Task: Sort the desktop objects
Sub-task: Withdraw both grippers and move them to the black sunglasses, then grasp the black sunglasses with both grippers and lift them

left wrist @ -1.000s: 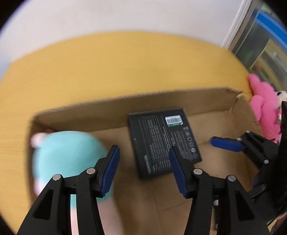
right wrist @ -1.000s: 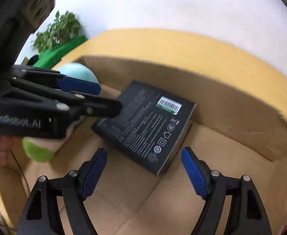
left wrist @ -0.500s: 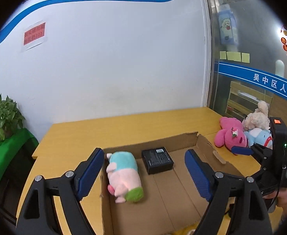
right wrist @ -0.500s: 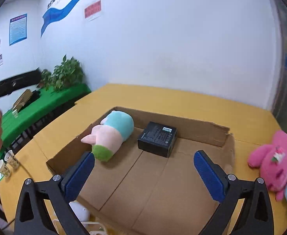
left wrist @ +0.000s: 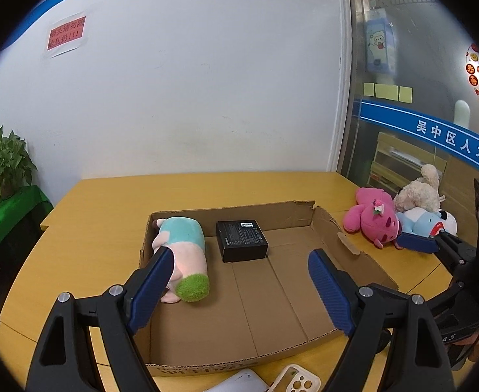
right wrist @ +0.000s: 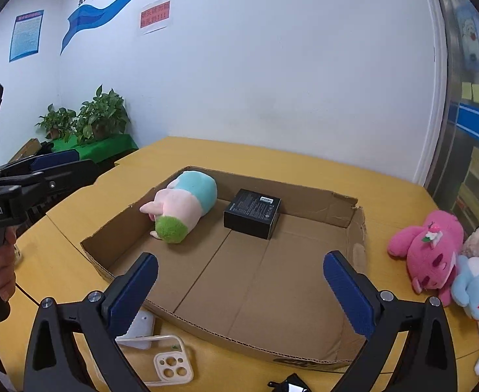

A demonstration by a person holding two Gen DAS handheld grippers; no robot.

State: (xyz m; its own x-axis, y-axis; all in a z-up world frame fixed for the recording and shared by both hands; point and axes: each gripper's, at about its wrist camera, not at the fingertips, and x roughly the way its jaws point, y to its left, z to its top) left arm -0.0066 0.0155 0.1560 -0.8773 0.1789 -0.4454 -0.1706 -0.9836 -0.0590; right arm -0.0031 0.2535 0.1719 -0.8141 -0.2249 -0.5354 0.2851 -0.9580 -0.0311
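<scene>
Corrugated cardboard tray (left wrist: 344, 238) holds a fuzzy plush (left wrist: 183, 254), boxy black carton (left wrist: 242, 240); both tongs gape empty.

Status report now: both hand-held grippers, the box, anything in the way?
Left hand-held gripper open, empty. Right hand-held gripper open, empty. Cardboard box holds plush toy and black box. Nothing blocking.

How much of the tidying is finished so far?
Two things already lie in the cardboard box: a pastel plush toy and a black box. Nothing is in hand; the left gripper and right gripper are both open and empty. The pink plush, neighbouring toys and phone case are left outside.
</scene>
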